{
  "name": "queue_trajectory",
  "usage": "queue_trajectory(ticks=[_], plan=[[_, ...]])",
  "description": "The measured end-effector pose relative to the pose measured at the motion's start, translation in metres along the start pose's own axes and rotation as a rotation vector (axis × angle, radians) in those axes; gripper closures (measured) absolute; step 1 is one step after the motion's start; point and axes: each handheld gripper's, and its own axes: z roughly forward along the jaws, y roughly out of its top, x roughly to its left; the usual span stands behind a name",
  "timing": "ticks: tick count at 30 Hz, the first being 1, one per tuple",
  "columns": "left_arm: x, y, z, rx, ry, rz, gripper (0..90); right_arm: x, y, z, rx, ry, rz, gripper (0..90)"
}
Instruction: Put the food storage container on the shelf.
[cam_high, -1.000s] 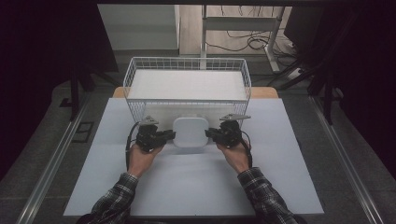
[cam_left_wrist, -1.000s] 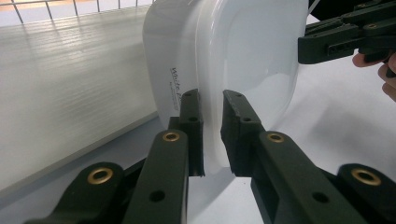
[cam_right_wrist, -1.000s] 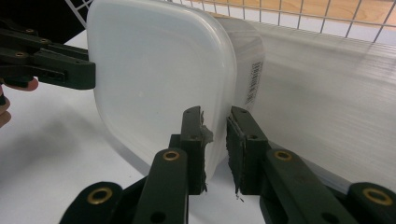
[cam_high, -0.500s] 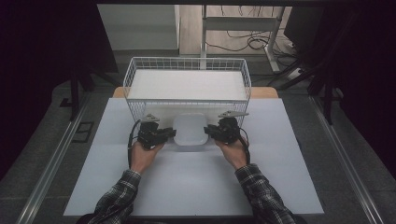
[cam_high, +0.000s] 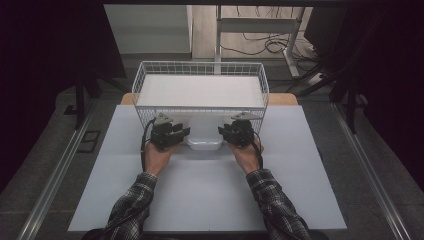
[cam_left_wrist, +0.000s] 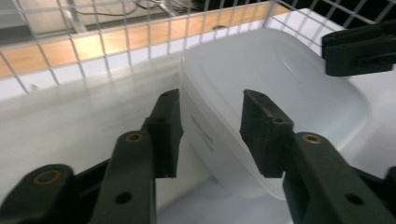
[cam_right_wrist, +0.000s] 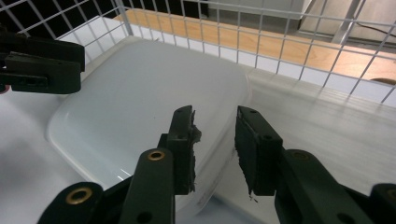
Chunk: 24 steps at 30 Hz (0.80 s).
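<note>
White table (cam_high: 200, 200): one wire basket (cam_high: 200, 70), one lid (cam_high: 204, 142), two grippers.

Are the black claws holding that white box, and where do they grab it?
Nothing is gripped now. The white lidded container sits between both sets of jaws, which have just been opening; the left gripper and right gripper straddle its side rims without pressing.

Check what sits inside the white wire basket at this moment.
Inside the wire basket lies a large white box that takes up most of its floor. A white lidded container leans against that box, between the two grippers. The box hides whatever is beneath it.
</note>
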Motion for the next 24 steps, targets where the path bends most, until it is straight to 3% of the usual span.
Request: queue_trajectory(ticks=[3, 6, 9, 15, 21, 24], plan=[[-0.003, 0.004, -0.001, 0.023, 0.027, 0.008, 48.8, 0.0, 0.001, -0.001, -0.008, -0.007, -0.008, 70.1], [-0.008, 0.003, -0.006, 0.03, 0.024, 0.028, 42.0, 0.003, 0.002, -0.01, -0.027, 0.015, -0.034, 72.0], [-0.012, -0.001, -0.012, 0.028, -0.001, 0.021, 34.7, 0.004, 0.002, -0.018, -0.028, 0.034, -0.047, 74.8], [-0.02, -0.012, -0.026, 0.001, -0.102, 0.001, 25.2, 0.004, -0.005, -0.03, -0.018, 0.076, -0.052, 87.5], [-0.028, -0.021, -0.038, 0.012, -0.155, 0.03, 18.4, 0.008, -0.009, -0.041, -0.022, 0.114, -0.063, 88.9], [-0.032, -0.028, -0.045, 0.01, -0.158, 0.046, 17.5, 0.012, -0.01, -0.047, -0.029, 0.13, -0.072, 88.9]])
